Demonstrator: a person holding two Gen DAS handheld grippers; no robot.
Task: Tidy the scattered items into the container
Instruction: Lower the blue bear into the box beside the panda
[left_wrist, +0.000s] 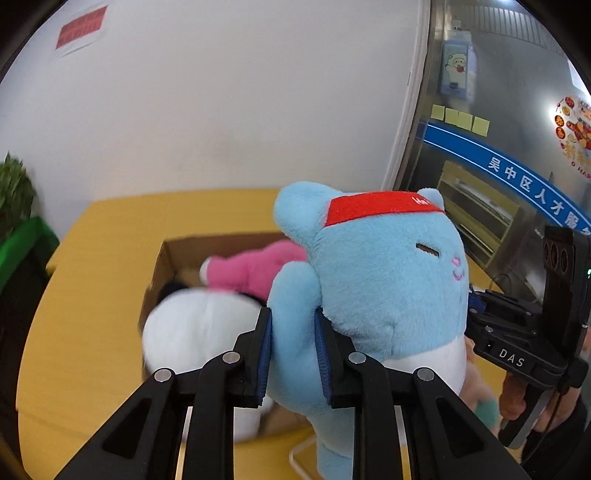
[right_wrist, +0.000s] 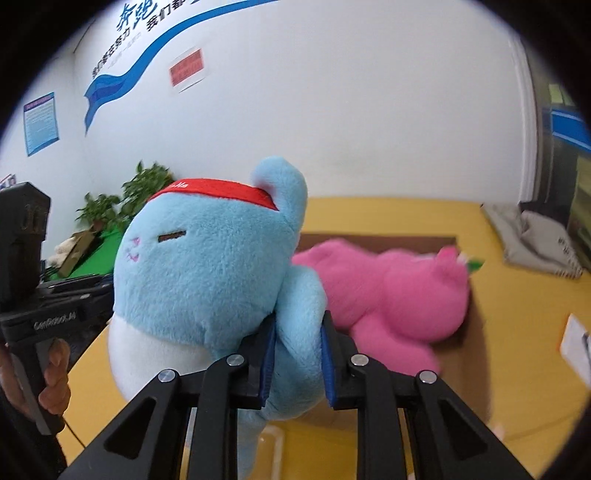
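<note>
1. Clamping one arm of the blue plush cat (left_wrist: 384, 280), left gripper (left_wrist: 293, 354) nearly shut, blue pads (left_wrist: 263, 354) pressed into the fur on both sides.
2. Gripping the cat's other arm, right gripper (right_wrist: 297, 362) likewise almost closed, pads sunk into the plush.
3. Held up between the two grippers, clear of the yellow table (left_wrist: 74, 314); red headband (left_wrist: 376, 212) across the forehead, white belly below.
4. Sitting open on the table behind the cat, cardboard box (left_wrist: 166, 266), seen in the left wrist view.
5. Lying inside the box, pink plush toy (right_wrist: 399, 291), stretched across it in the right wrist view.
6. Bulging at the box's near left side, white plush toy (left_wrist: 192, 332), blurred; whether fully inside, cannot tell.
7. Showing at the right edge of the left wrist view, the right gripper's black body, with a hand (left_wrist: 513, 395) on its handle.
8. Standing at far left beyond the table, green potted plant (right_wrist: 144, 188).
</note>
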